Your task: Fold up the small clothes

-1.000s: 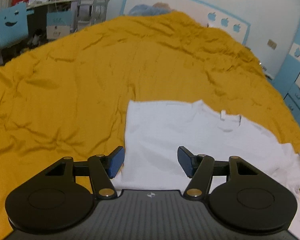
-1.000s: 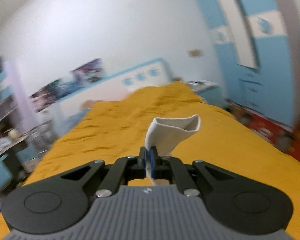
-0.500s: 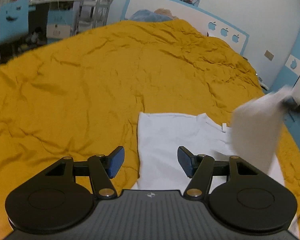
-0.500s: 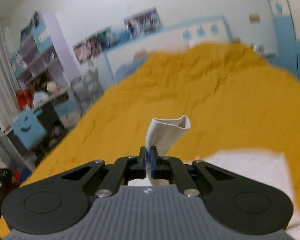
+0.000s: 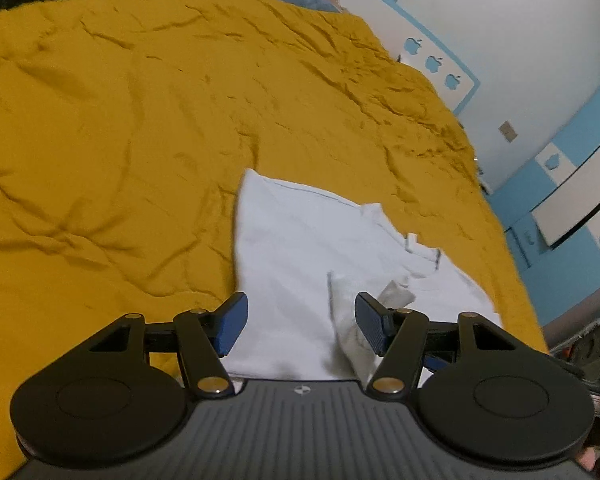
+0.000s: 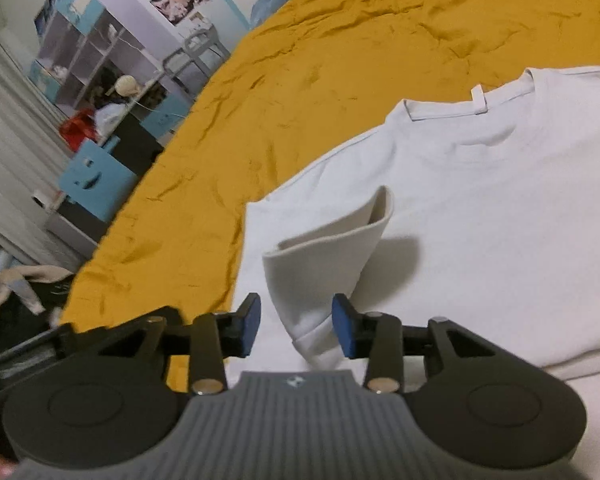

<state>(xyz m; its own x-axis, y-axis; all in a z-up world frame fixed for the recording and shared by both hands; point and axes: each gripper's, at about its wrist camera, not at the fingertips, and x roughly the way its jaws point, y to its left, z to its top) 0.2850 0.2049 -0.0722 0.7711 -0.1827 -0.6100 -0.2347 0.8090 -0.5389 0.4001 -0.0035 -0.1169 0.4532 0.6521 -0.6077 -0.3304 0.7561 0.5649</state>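
A small white T-shirt point(image 5: 300, 248) lies on the yellow bedspread point(image 5: 120, 140), collar toward the headboard. It also shows in the right wrist view point(image 6: 500, 208). My left gripper point(image 5: 298, 326) is open and empty above the shirt's near edge. My right gripper point(image 6: 296, 326) is open, its jaws apart on either side of the folded-over sleeve point(image 6: 328, 256), which stands curled on the shirt's body. The sleeve also shows in the left wrist view point(image 5: 352, 312), beside my right blue pad.
The yellow bedspread point(image 6: 340, 60) stretches to a blue and white headboard point(image 5: 440, 60). Blue cabinets point(image 5: 572, 200) stand at the right of the bed. Shelves and a blue desk point(image 6: 96, 176) stand at the left side.
My right gripper carried the sleeve over the shirt's body and opened, letting it go. My left gripper shifted and stays open.
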